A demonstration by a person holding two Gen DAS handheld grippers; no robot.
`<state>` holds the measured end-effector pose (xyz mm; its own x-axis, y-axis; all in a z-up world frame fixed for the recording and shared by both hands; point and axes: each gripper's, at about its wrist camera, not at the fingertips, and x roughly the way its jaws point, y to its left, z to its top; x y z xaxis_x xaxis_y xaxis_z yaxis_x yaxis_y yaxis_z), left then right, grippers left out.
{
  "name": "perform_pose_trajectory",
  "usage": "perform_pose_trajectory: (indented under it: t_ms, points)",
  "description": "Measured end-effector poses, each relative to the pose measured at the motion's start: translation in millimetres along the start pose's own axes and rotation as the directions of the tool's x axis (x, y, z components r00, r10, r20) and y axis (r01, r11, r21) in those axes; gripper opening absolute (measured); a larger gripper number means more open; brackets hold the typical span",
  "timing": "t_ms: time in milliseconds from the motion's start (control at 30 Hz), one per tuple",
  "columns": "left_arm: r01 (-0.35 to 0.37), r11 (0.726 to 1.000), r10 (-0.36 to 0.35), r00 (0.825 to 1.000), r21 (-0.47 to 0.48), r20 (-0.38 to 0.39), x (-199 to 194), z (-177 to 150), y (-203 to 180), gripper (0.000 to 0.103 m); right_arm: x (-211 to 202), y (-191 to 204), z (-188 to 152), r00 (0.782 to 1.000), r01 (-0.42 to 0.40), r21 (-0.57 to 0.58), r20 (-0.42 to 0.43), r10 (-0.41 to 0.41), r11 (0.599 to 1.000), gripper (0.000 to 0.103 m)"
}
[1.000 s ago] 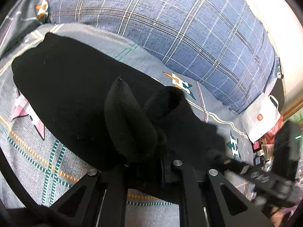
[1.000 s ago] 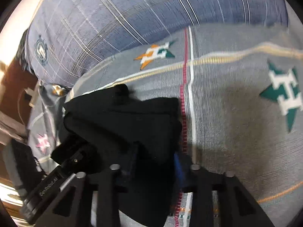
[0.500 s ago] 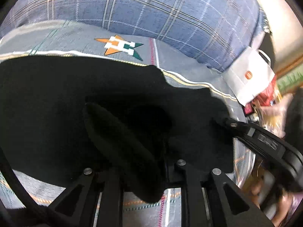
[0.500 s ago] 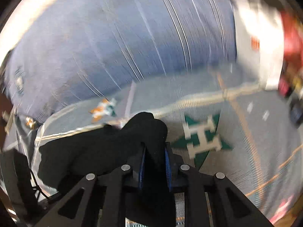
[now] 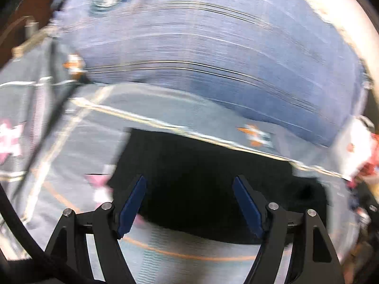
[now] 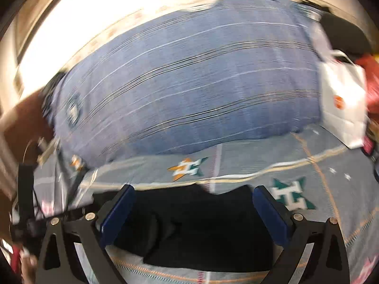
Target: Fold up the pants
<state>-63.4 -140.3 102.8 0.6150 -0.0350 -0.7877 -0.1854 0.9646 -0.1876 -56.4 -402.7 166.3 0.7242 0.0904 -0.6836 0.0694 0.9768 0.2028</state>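
Observation:
The black pants (image 5: 208,172) lie folded in a flat dark bundle on the grey patterned bedsheet (image 5: 151,108). My left gripper (image 5: 189,184) is open and empty just above the bundle's near edge. In the right wrist view the pants (image 6: 201,224) lie between and below the fingers of my right gripper (image 6: 193,194), which is open and empty. Both views are blurred by motion.
A large blue plaid pillow (image 5: 213,54) lies across the bed behind the pants; it also shows in the right wrist view (image 6: 189,90). A white paper bag (image 6: 341,101) and red items stand at the right edge. Dark wooden furniture is at the far left.
Both grippers have let go of the black fabric and opened wide. They have pulled back, leaving the pants lying on the sheet.

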Motion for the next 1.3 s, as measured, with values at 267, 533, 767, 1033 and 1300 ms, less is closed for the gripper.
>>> perform_pose_trajectory:
  t_ms: [267, 533, 767, 1033, 1300]
  points:
    - [-0.209, 0.977, 0.207, 0.978, -0.043, -0.038, 30, 5, 17, 0.077, 44, 55, -8, 0.993, -0.115, -0.039, -0.002, 0.115, 0.993, 0.101]
    - [-0.249, 0.967, 0.249, 0.968, -0.061, 0.001, 21, -2, 19, 0.077, 64, 60, -25, 0.984, -0.152, -0.044, -0.097, 0.147, 0.987, 0.100]
    - [-0.254, 0.967, 0.255, 0.966, -0.036, 0.035, 14, -7, 8, 0.077, 69, 59, -37, 0.978, -0.167, -0.007, -0.128, 0.165, 0.986, 0.100]
    - [-0.266, 0.964, 0.266, 0.963, 0.000, 0.048, 11, -10, 0, 0.077, 61, 65, -41, 0.989, -0.113, -0.047, -0.102, 0.108, 0.992, 0.100]
    - [-0.202, 0.968, 0.183, 0.974, -0.146, -0.134, 36, -8, 38, 0.077, 70, 63, -44, 0.983, -0.113, -0.032, -0.149, 0.107, 0.993, 0.100]
